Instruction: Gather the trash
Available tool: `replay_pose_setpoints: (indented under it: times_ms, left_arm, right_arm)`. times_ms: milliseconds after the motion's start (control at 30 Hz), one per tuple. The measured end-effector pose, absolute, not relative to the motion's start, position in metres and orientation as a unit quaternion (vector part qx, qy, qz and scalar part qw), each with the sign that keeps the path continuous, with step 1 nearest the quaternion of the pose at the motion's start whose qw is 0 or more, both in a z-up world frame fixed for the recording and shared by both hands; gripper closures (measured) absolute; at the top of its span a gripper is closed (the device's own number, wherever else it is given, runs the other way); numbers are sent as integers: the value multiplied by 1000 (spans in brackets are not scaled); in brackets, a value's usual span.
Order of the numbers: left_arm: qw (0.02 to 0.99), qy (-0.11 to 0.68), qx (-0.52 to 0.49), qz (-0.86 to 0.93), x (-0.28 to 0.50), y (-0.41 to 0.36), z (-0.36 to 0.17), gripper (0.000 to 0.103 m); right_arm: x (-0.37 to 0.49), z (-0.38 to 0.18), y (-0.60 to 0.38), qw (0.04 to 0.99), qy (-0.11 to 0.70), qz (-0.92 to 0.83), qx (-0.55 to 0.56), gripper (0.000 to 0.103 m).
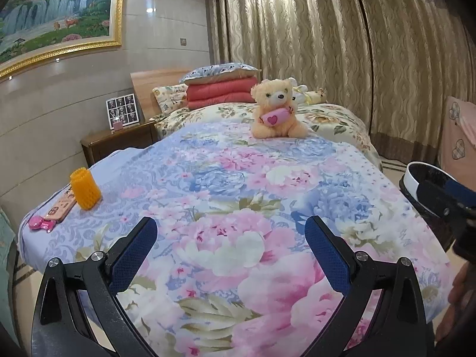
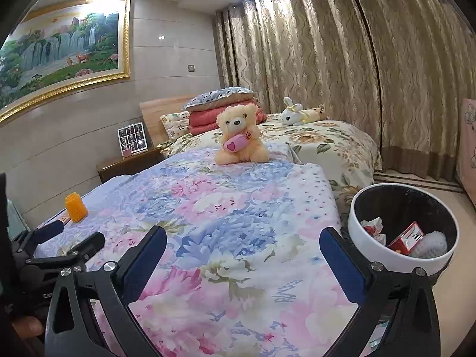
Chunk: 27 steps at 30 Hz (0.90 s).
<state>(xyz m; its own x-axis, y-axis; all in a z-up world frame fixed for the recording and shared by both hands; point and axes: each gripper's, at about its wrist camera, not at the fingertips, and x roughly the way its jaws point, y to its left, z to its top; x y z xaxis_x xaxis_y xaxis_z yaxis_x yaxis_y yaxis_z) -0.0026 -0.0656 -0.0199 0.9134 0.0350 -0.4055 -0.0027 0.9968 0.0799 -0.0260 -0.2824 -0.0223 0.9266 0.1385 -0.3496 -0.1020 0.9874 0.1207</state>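
Right wrist view: right hand-held gripper [image 2: 242, 248] spread wide, empty, over the bed [image 2: 226, 226]. Beside its right finger, the bin [image 2: 366, 253] holds trash [image 2: 407, 238]; its red carton's print is unreadable. Left hand-held gripper [image 1: 230, 239] likewise released.

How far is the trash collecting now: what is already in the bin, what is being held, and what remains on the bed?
Done: the bin beside the bed already holds crumpled paper, a red box and something white and fuzzy.
In hand: nothing; the left gripper and right gripper are both open and empty.
Possibly left: an orange foam sleeve, a phone and a pink item at the bed's corner. Only the sleeve looks like trash.
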Motion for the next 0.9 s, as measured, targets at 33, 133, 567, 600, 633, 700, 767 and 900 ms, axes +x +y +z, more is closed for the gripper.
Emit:
replay_pose_setpoints:
  times_ms: [33,133,567,600,633,700,767,900]
  left_arm:
    - [977,208,38,8,-3,-66,-20,1]
    - [977,209,39,6,-4,-66,-20,1]
    - [976,214,43,3,-3,-69,-24,1]
    - [976,213,42,3,-3,-68,-24,1]
    - [976,212,42,3,-3,-69,-23,1]
    - [977,211,42,3,-3,-69,-24,1]
    - [977,208,41,4,-4,-69,-24,1]
    - [979,199,39,2,-8,-70,-23,1]
  right_arm:
    - [-26,-24,-282,980,182,62,50,0]
    - [-24,-28,-282,979,186,65,53,0]
    - [-26,-31,-278,977,198,69,46,0]
    - [-26,-31,-278,977,197,68,45,0]
    - [-25,-31,-278,977,197,67,45,0]
    - [-26,-31,-279,978,194,65,45,0]
    - [-27,-30,-280,978,191,65,45,0]
    - [-29,-28,-281,980,183,62,48,0]
